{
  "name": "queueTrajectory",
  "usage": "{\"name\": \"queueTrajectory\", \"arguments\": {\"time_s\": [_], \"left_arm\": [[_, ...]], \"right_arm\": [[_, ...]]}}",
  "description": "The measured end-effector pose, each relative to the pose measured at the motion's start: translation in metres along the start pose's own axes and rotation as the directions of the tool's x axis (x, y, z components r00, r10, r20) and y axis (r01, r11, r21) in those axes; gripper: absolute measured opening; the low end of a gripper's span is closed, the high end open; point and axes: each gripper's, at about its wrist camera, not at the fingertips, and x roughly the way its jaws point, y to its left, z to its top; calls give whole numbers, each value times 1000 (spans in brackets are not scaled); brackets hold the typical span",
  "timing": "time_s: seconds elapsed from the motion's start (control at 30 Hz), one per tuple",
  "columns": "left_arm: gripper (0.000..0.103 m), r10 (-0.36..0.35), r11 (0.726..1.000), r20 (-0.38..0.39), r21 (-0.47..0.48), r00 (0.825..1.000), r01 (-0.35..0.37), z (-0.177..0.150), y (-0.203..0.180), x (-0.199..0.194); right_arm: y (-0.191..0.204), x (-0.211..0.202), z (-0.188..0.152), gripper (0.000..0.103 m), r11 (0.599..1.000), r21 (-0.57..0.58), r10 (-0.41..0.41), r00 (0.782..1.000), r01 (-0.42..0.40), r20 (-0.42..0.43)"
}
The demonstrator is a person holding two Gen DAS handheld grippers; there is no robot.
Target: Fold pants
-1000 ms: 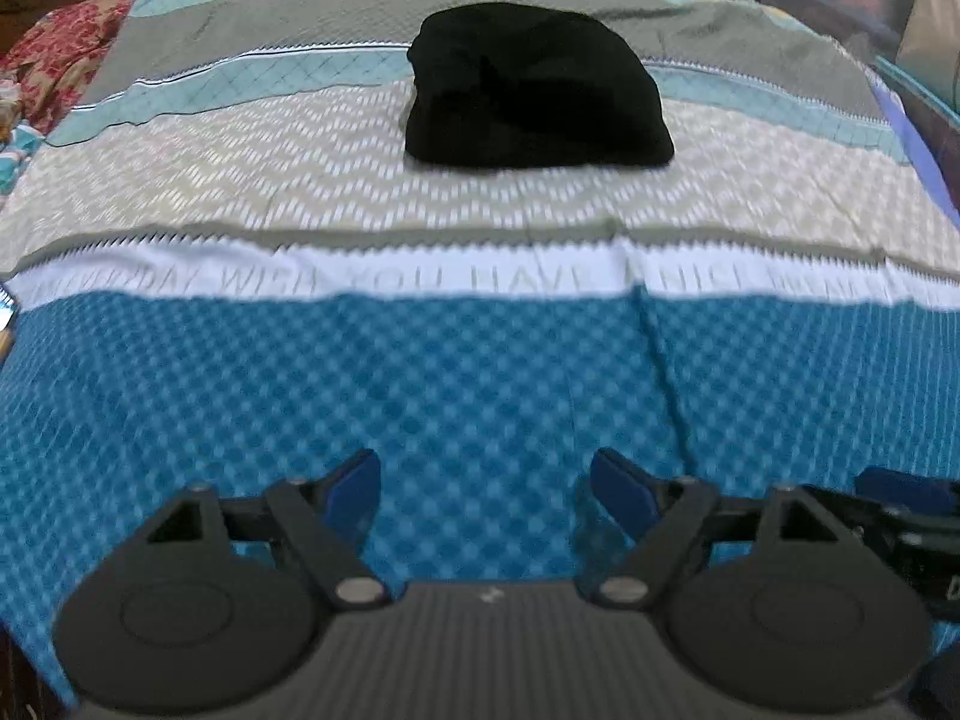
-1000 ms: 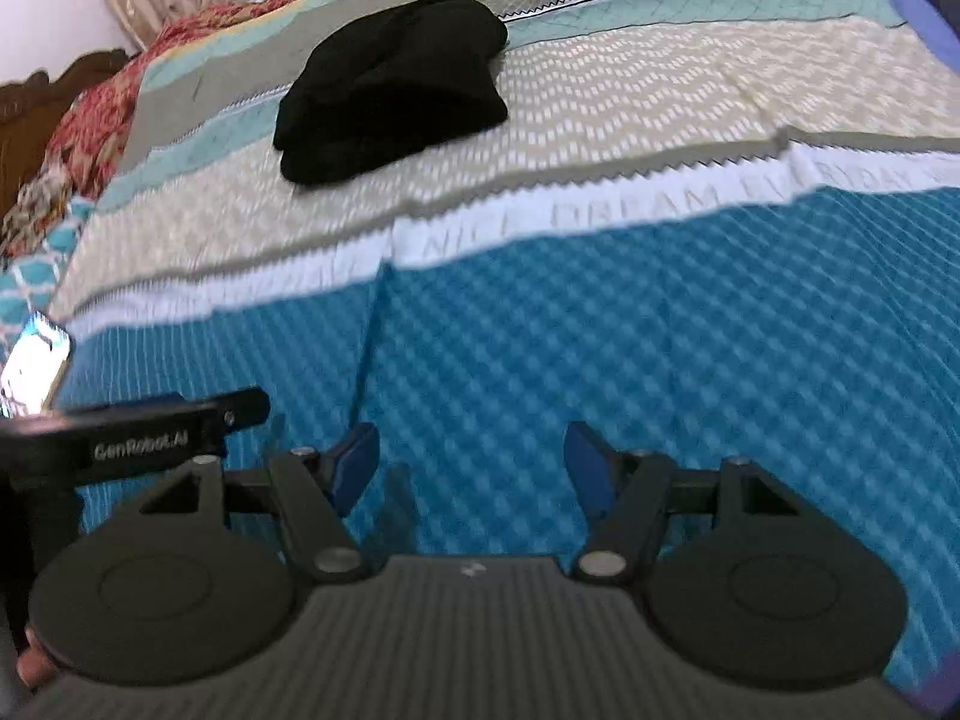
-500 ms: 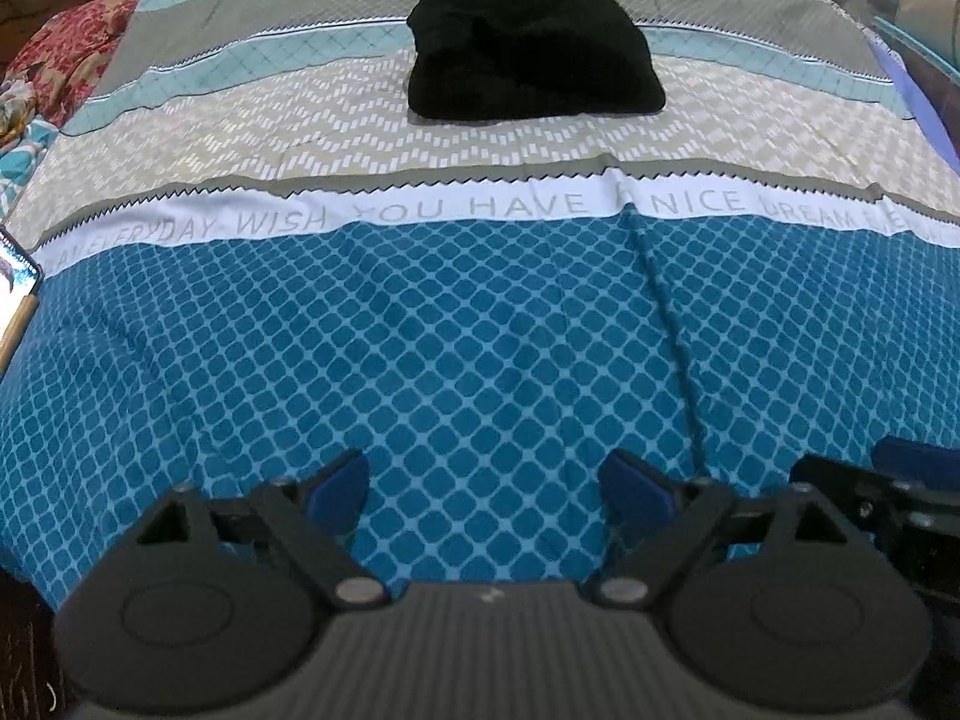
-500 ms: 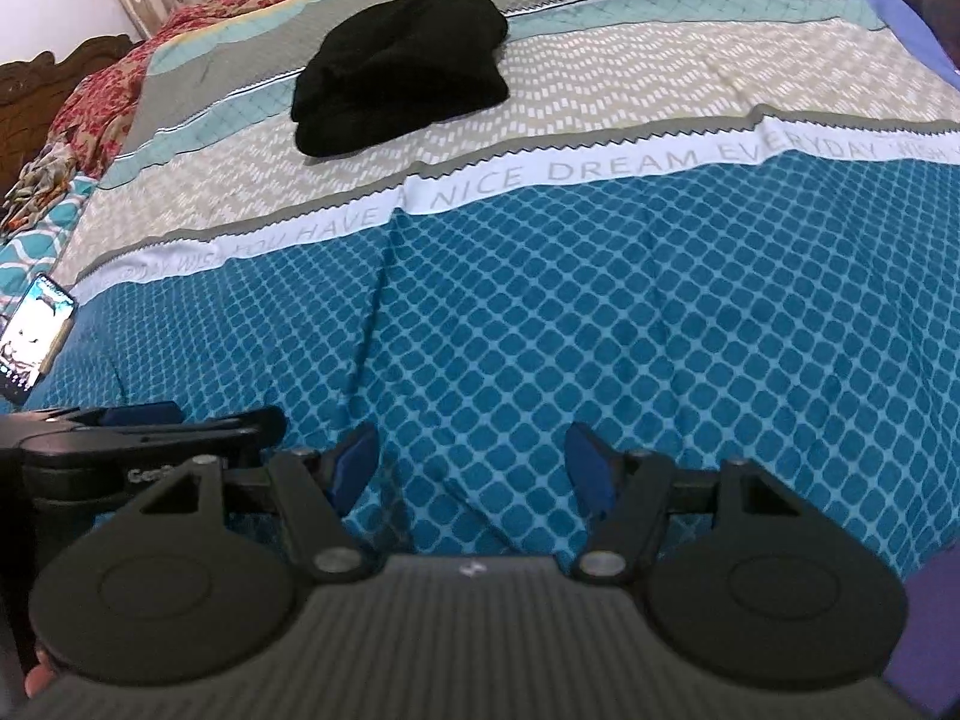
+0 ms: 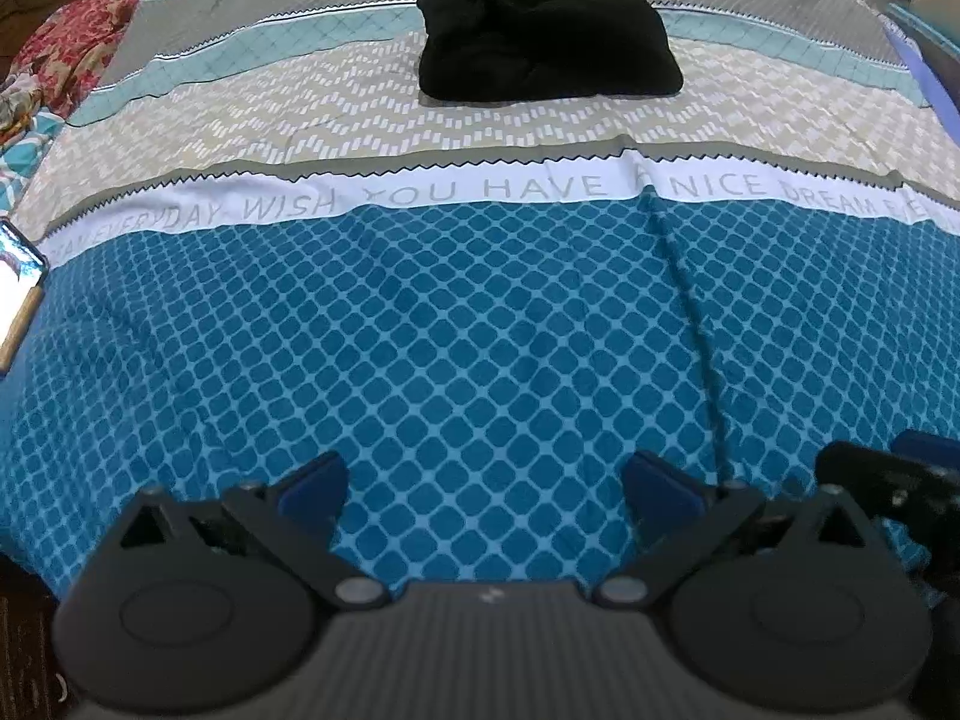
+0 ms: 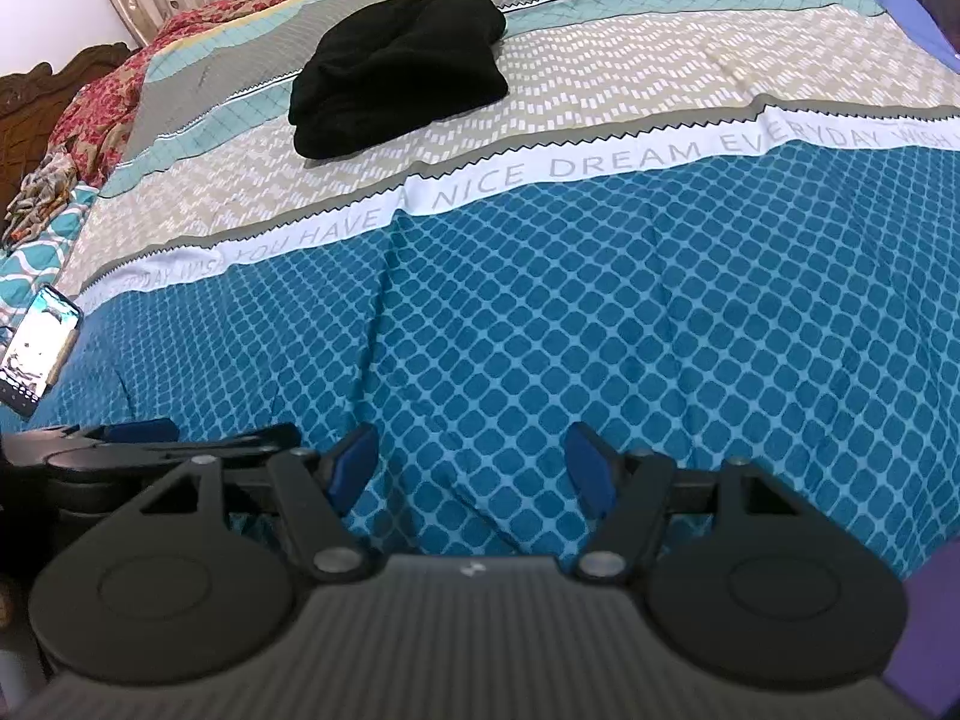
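The left gripper (image 5: 486,492) has just been opening its jaws, which now stand spread wide with nothing between the blue pads (image 5: 312,489), and the right gripper (image 6: 474,468) next to it also has its jaws parted and empty; both hang over the blue diamond-patterned part of the bedsheet (image 5: 480,330). Well beyond them, past the white lettered band (image 5: 540,189), the black pants (image 5: 540,30) lie in a compact folded bundle on the beige zigzag stripe, apart from both grippers. A lit phone (image 6: 39,354) rests at the sheet's left edge.
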Motion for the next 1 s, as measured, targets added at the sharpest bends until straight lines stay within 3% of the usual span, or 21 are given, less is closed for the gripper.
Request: {"name": "queueTrajectory", "arguments": {"time_s": [0.3,0.5,0.67,1.0], "left_arm": [[103,42,999,94,10,995,-43,7,1,-32],[103,29,999,169,33,985,-35,14,0,-57],[103,9,1000,209,-5,978,-8,21,5,-75],[103,35,999,215,-35,976,-29,20,14,-87]], "right_arm": [[14,-28,6,73,1000,9,30,999,-30,36],[20,-45,13,76,999,-11,33,997,-32,66],[26,-63,26,89,1000,-30,9,992,-6,124],[24,-60,21,98,999,8,48,991,-49,128]]}}
